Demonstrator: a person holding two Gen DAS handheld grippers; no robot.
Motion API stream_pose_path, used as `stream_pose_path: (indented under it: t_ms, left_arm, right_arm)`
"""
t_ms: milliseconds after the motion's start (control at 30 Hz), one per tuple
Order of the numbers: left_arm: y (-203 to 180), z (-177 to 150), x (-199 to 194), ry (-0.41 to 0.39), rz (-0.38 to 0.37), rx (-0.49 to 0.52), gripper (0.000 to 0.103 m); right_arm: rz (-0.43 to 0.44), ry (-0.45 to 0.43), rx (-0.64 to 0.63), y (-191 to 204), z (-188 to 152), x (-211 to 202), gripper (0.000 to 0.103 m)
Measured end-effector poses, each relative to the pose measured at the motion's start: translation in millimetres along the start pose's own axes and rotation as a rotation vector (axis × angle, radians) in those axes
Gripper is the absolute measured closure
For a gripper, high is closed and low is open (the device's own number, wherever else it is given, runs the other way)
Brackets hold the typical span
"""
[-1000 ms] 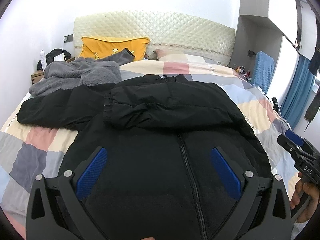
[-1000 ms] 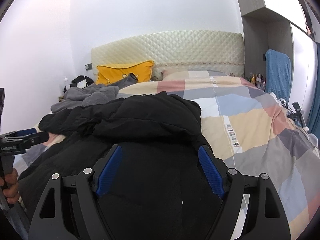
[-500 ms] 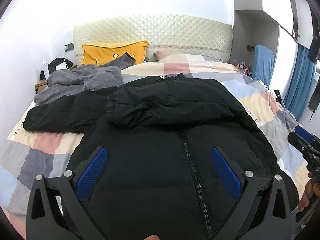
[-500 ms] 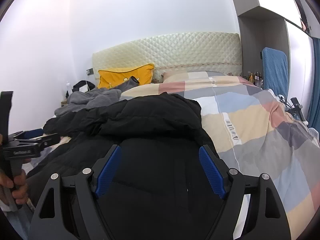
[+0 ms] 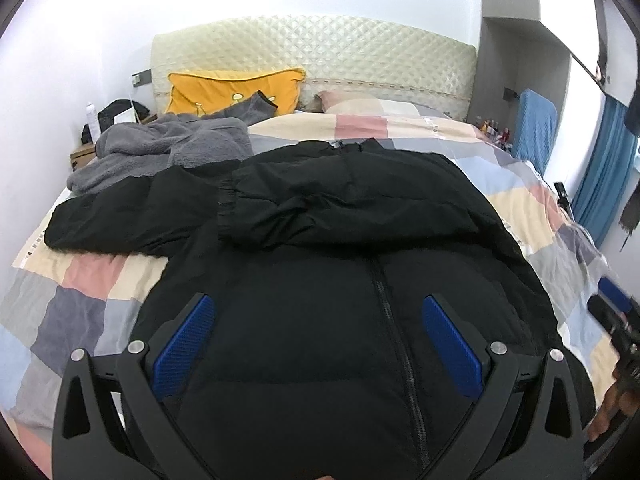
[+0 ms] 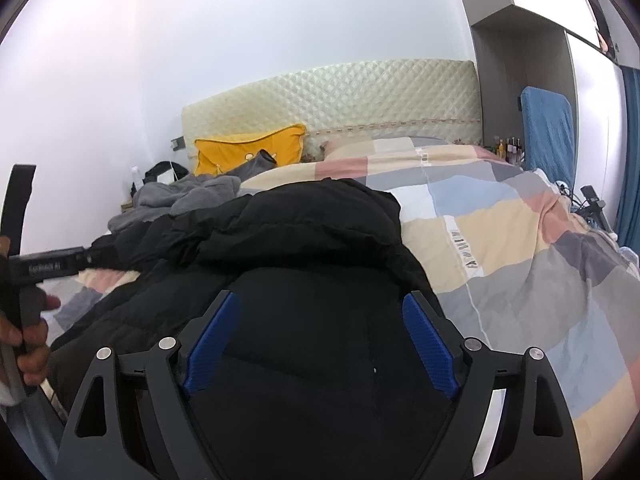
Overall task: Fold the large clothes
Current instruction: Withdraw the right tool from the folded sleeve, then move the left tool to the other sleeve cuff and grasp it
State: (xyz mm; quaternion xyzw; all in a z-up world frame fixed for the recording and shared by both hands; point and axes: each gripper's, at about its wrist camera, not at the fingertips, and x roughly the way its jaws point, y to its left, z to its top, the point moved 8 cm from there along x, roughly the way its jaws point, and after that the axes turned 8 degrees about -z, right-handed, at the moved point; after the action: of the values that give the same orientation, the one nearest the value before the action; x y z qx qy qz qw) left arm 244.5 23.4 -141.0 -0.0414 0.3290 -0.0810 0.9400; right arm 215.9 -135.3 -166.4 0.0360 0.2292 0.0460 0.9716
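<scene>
A black puffer jacket point(image 5: 340, 208) lies front up on the bed, zip point(image 5: 384, 304) running toward me. One sleeve point(image 5: 304, 204) is folded across the chest; the other sleeve point(image 5: 120, 216) stretches out to the left. My left gripper point(image 5: 316, 316) hovers open over the jacket's lower body, nothing between its blue pads. My right gripper point(image 6: 320, 304) hangs over the jacket's right side point(image 6: 300, 232); its jaws are opening and no cloth is pinched. Each gripper shows at the edge of the other's view: the left gripper point(image 6: 48, 266), the right gripper point(image 5: 612, 312).
A grey fleece garment point(image 5: 168, 148) is heaped behind the jacket at the left, before a yellow pillow point(image 5: 232, 88) and the quilted headboard point(image 5: 320, 52). The patchwork quilt point(image 6: 520, 264) covers the bed. A nightstand point(image 5: 84, 152) stands at the left, a blue curtain point(image 5: 604, 176) at the right.
My right gripper has sunk slightly toward the jacket and its pads stand a little wider apart. The jacket and its sleeves lie as before.
</scene>
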Motion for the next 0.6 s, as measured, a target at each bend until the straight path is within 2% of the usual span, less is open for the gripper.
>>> stream_pose_path:
  t_ms: [133,333,467,600]
  left_arm:
    - [18.9,16.5,-2.1,-0.009,0.039,-0.008,0.0]
    - [54.9,47.4,-13.8,-0.029,0.084,-0.008,0.0]
    - [93.3,72.7,-21.1,-0.036,0.125,-0.028,0.0]
    - [144.4,96.8,-29.1,-0.033,0.16,-0.089,0.0]
  right_arm:
    - [-0.003,-0.016,-0.01,1.5,-1.3,-1.8,0.012]
    - [-0.009,-0.029,-0.022,4.8,-1.1,-4.2,0.008]
    - [-0.017,-0.035,-0.029,6.1,-2.0,-5.1,0.0]
    - [-0.01,-0.037,-0.025,4.8,-4.2,-7.9,0.0]
